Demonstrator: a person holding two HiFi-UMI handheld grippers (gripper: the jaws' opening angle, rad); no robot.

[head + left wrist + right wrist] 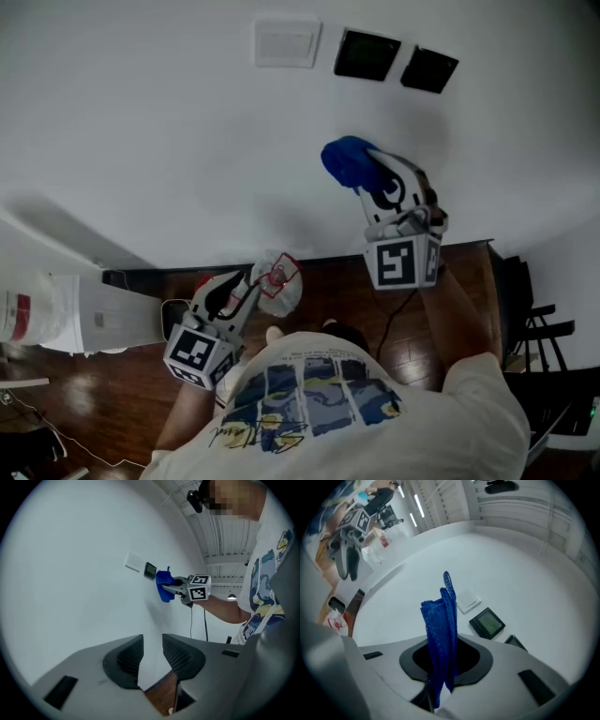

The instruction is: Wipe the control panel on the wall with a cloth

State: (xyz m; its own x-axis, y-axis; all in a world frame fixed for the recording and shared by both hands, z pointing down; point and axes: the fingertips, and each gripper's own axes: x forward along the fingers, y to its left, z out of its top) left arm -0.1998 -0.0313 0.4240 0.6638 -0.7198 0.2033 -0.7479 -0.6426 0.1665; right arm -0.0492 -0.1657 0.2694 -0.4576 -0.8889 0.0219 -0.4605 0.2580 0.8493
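- While your left gripper (152, 654) hangs low at the lower left of the head view, its jaws stand a little apart with nothing between them. Only white wall (141, 112) and a strip of wood floor (161, 693) show through the gap.
- Your right gripper (443, 660) sits higher, right of centre in the head view, with its jaws clamped on a blue cloth (440, 620).
- That cloth stands up out of the jaws in a folded bunch, close against the wall. You cannot tell whether it touches the wall.
- Farther up the wall, at the top of the head view, the control panel (367, 54) sits above the cloth and apart from it.
- Just right of it is a second dark panel (429, 69), and just left of it a white switch plate (287, 42).
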